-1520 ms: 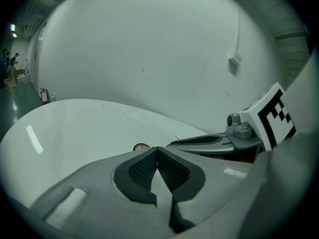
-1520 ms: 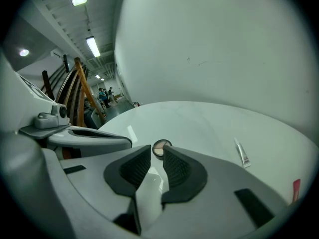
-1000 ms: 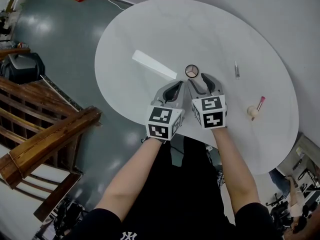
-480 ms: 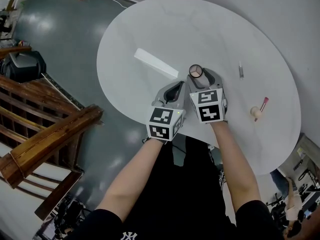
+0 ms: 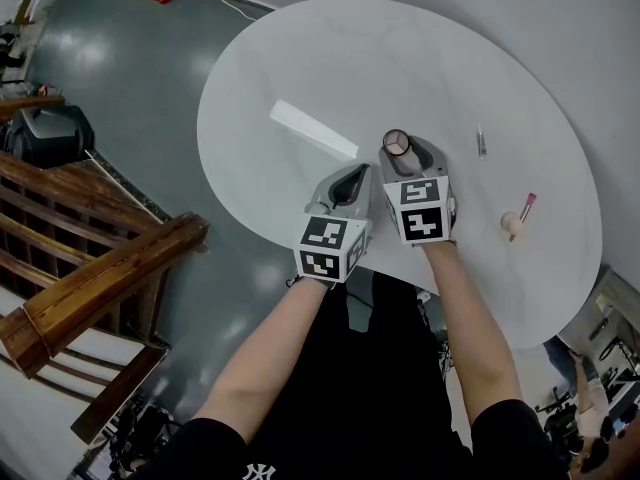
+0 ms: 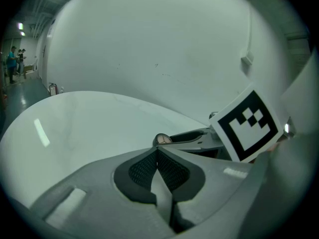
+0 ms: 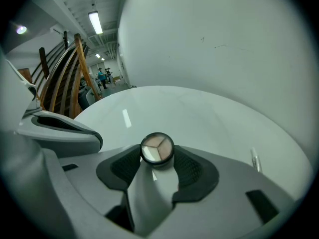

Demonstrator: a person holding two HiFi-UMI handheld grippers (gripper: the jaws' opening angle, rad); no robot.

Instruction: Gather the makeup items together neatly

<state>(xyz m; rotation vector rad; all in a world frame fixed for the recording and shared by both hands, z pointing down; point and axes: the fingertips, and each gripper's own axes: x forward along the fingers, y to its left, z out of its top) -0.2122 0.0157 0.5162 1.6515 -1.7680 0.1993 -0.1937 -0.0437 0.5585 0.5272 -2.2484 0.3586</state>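
A round compact (image 5: pixel 396 142) with a three-part pan sits between the pads of my right gripper (image 5: pixel 398 150), tilted up off the white round table (image 5: pixel 400 48). In the right gripper view the compact (image 7: pixel 157 148) touches both pads while the jaws are closing on it. My left gripper (image 5: pixel 350 175) rests just to the left, its pads pressed together on nothing (image 6: pixel 157 153). A white flat strip (image 5: pixel 313 129) lies to the left of the compact. To the right lie a thin clear tube (image 5: pixel 481 140), a pink-tipped stick (image 5: pixel 524 207) and a beige sponge (image 5: pixel 509 224).
The table's near edge runs just under both grippers. A wooden stair railing (image 5: pixel 100 278) stands on the grey floor at the left. A wall rises behind the table. People stand far off down the hall in the right gripper view.
My right gripper moved forward and took the compact between its jaws; the compact now stands tilted instead of flat. The left gripper has hardly moved.
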